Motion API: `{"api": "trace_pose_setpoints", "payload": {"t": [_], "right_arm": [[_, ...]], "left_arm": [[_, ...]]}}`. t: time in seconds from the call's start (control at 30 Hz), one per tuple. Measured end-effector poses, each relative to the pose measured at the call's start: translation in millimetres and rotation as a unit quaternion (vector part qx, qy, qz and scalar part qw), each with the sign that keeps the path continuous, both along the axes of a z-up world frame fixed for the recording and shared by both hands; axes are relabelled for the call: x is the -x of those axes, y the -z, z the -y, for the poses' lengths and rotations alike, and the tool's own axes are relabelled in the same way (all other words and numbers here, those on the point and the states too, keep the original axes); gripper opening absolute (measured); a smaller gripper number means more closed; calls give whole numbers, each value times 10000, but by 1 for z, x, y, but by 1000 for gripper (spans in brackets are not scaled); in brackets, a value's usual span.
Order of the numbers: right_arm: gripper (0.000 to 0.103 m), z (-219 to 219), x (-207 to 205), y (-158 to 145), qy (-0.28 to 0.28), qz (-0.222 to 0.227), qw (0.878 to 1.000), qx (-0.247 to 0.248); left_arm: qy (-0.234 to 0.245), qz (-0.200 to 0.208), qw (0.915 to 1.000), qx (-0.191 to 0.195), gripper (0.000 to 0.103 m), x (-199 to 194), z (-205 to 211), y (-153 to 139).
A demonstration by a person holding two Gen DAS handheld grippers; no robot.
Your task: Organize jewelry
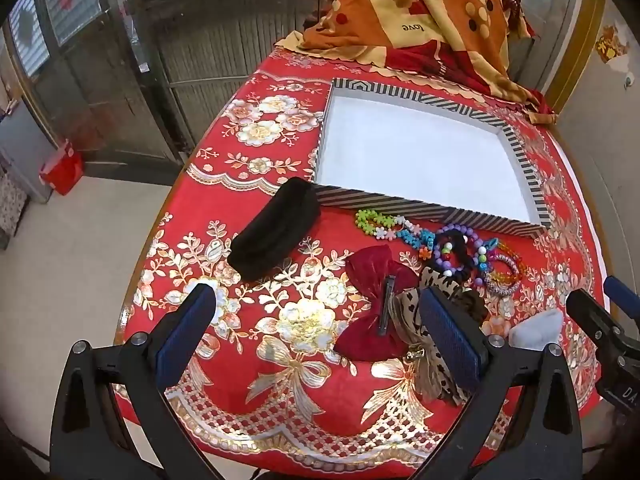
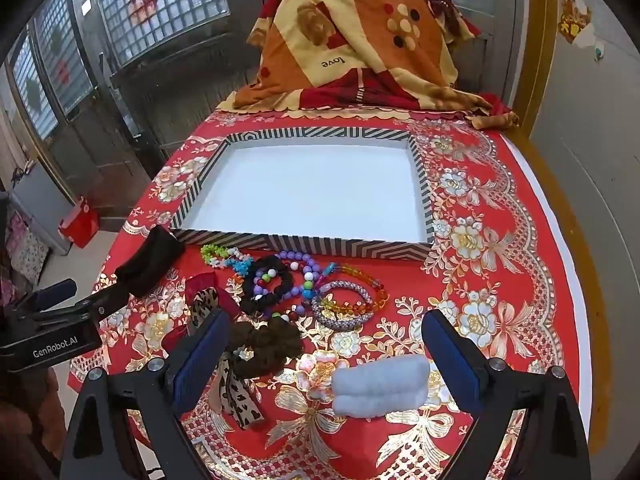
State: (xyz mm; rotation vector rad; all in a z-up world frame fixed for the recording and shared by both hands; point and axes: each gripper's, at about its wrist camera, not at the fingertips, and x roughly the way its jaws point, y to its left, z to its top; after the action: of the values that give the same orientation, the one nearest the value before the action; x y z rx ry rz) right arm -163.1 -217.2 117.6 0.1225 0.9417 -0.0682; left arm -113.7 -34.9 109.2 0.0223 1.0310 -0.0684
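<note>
Jewelry pile (image 2: 308, 288) lies on the counter (image 2: 500, 248) just in front of the striped box (image 2: 304, 242), along its near wall: green and white flower-bead strand (image 2: 224, 256) at the left end, purple bead bracelet (image 2: 298, 276) over a black scrunchie (image 2: 266, 292) in the middle, amber bead bracelet (image 2: 368, 280) and silver beaded bangle (image 2: 344, 310) at the right end. Box interior white, nothing in it. Nearer the cameras than the box: red velvet bow clip (image 1: 372, 300), leopard-print bow (image 2: 236, 392), brown scrunchie (image 2: 264, 346), pale blue folded pad (image 2: 380, 386). Black pouch (image 1: 276, 228) touches the box's near left corner. Patterned blanket (image 2: 352, 48) is heaped behind the box at the far end of the counter. Left claw (image 1: 320, 334) jaws fully spread, nothing held, hanging over the cloth with the red bow between its fingers in view. Right claw (image 2: 326, 360) jaws fully spread, nothing held, brown scrunchie and blue pad lying between its fingers in view, untouched.
</note>
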Motion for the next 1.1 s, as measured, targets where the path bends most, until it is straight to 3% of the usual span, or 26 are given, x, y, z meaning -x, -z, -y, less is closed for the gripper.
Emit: {"api": "trace_pose_setpoints", "payload": {"t": [1.1], "right_arm": [[95,0,-5,9,-28,-285,9996,-38]], "left_arm": [[1,-75,10000,14,102,-1,2,4]]}}
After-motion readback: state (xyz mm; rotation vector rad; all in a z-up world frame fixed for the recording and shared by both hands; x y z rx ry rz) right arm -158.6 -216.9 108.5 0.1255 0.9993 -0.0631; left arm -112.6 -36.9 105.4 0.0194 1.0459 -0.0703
